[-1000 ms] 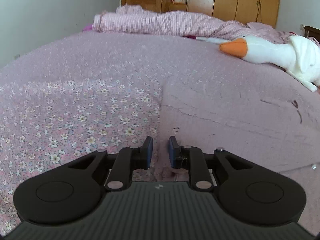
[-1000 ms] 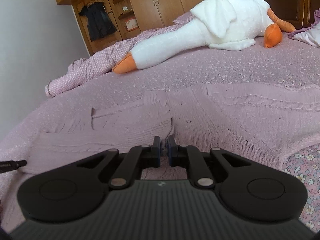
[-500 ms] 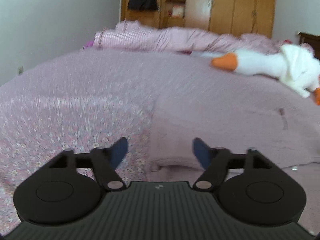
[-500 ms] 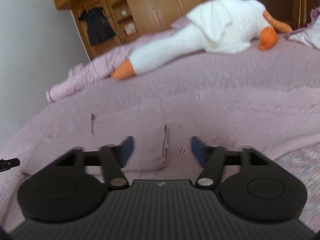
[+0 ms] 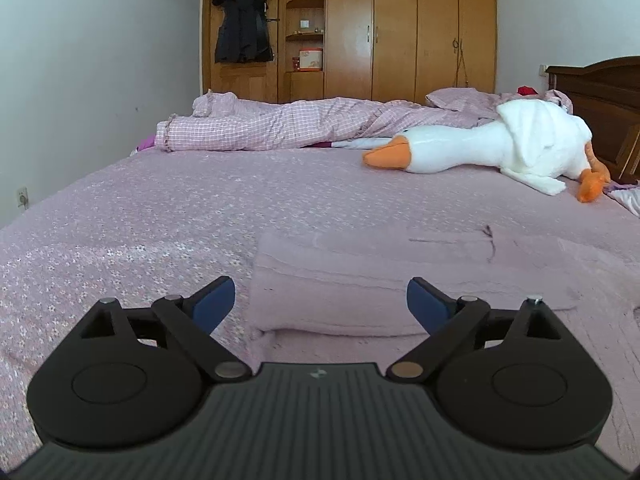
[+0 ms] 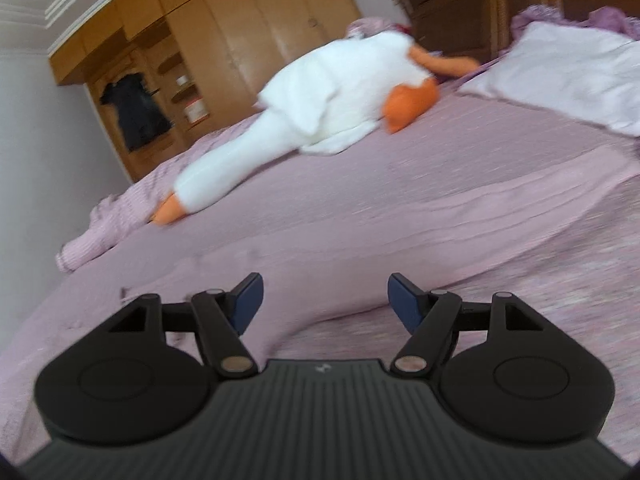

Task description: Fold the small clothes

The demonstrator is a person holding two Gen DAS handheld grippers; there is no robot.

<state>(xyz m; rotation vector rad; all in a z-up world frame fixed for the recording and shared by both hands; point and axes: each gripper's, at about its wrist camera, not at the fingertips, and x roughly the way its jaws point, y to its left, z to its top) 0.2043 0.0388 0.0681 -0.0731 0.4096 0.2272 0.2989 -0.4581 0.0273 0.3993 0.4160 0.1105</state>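
- Left wrist view: the left gripper (image 5: pixel 320 300) is spread wide, blue pads (image 5: pixel 212 304) far apart, nothing between them, held above the bed (image 5: pixel 160 216).
- The garment (image 5: pixel 380 280), a pale pink knit, lies flat on the bed just ahead of this gripper, on the near side of the goose (image 5: pixel 492 148) and well apart from it.
- Its near part is doubled over: a rounded fold edge faces the gripper, with a second layer on top ending in a straight edge.
- The knit shows fine ribs and a few shallow creases; a short dark thread or seam mark sits on its upper layer, toward the goose.
- Its colour is close to the floral bedspread, so its far edge is hard to trace.
- The goose, white plush with an orange beak and feet, lies on its side; behind it a pink checked quilt (image 5: pixel 280 128) is bunched along the far edge of the bed, and behind that stands a wooden wardrobe (image 5: pixel 412 28).
- Right wrist view, blurred: the right gripper (image 6: pixel 324 300) is also spread wide and empty, above the bed (image 6: pixel 480 152).
- The garment (image 6: pixel 400 224) runs as a long pink band across the bed, between this gripper and the goose (image 6: pixel 312 116), its lower edge reaching under the pads.
- A white pillow (image 6: pixel 560 72) lies beside the goose's feet.
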